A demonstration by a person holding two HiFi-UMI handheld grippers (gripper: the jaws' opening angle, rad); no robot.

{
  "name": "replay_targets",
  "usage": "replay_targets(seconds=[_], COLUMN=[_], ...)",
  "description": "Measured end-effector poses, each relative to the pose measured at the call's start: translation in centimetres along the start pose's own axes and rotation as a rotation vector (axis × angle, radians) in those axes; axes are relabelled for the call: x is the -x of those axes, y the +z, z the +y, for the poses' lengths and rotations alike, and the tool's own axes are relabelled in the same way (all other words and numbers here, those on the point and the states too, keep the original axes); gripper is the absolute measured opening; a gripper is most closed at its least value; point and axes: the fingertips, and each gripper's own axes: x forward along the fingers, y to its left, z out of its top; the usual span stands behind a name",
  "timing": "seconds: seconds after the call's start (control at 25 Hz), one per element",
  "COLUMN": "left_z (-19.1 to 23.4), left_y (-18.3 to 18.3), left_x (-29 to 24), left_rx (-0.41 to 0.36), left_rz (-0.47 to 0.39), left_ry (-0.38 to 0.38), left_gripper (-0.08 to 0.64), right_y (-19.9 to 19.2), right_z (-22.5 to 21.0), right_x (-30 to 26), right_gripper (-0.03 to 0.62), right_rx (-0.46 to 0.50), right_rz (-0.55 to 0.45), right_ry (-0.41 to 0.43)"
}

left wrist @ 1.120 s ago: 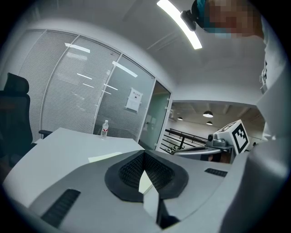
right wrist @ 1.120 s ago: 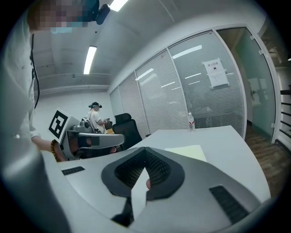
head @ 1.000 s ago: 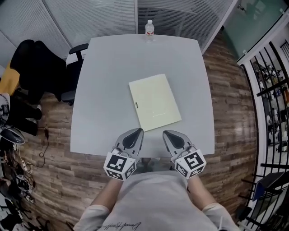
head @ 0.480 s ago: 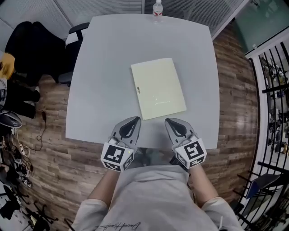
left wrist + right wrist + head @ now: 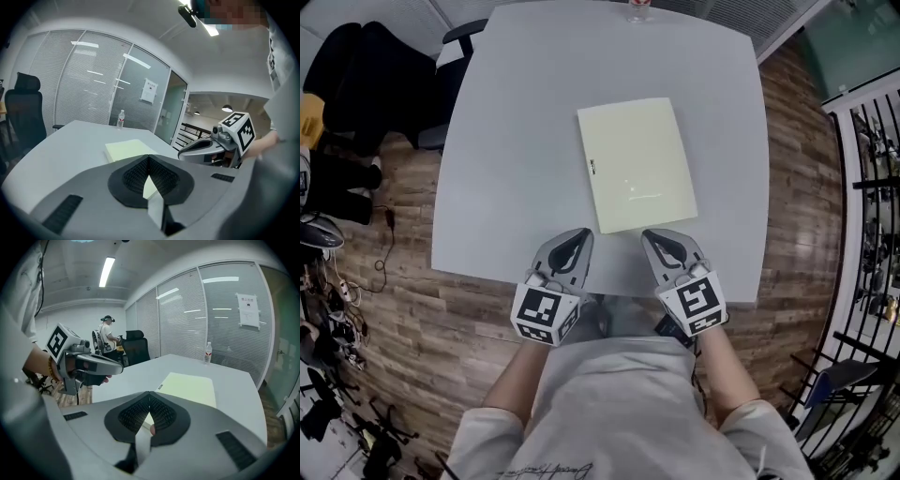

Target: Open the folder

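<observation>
On grey table (image 5: 506,141), closed pale-yellow folder (image 5: 642,159), small edge label (image 5: 592,168) illegible

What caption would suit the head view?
Left gripper and right gripper, both shut, hover near a closed folder on a grey table.

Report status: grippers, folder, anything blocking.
Left gripper and right gripper shut, empty, over near edge of table. Folder closed, flat, untouched. Bottle at far edge, out of the way.
</observation>
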Motion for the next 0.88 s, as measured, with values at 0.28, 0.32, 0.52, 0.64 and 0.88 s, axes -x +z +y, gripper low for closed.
replay_targets(seconds=[0.28,0.32,0.52,0.64,0.88], left_z=[0.4,0.6,1.4,1.7,2.1], left_y=[-1.4,-1.7,-3.0,-3.8,-4.6], left_x=[-0.7,-0.7,-0.4,-0.2,-0.2], left_rx=[0.025,0.030,0.055,0.071,0.088], left_rz=[0.024,0.028,0.044,0.055,0.061], left_ry=[0.017,0.019,0.035,0.045,0.054], left_gripper=[0.009,0.009,0.009,0.009,0.009], right_y=[-2.2,-2.5,-4.5,-5.9,-8.0], right_z=[0.5,0.6,1.2,1.4,1.4], right_x=[-2.6,-3.0,-4.7,-5.7,-7.3], right_gripper=[0.025,0.027,0.102,0.122,0.173], right_rx=[0.119,0.134,0.236,0.315,0.501], right_rz=[0.096,0.109,0.181,0.234,0.316], right_ry=[0.028,0.038,0.072,0.087,0.076])
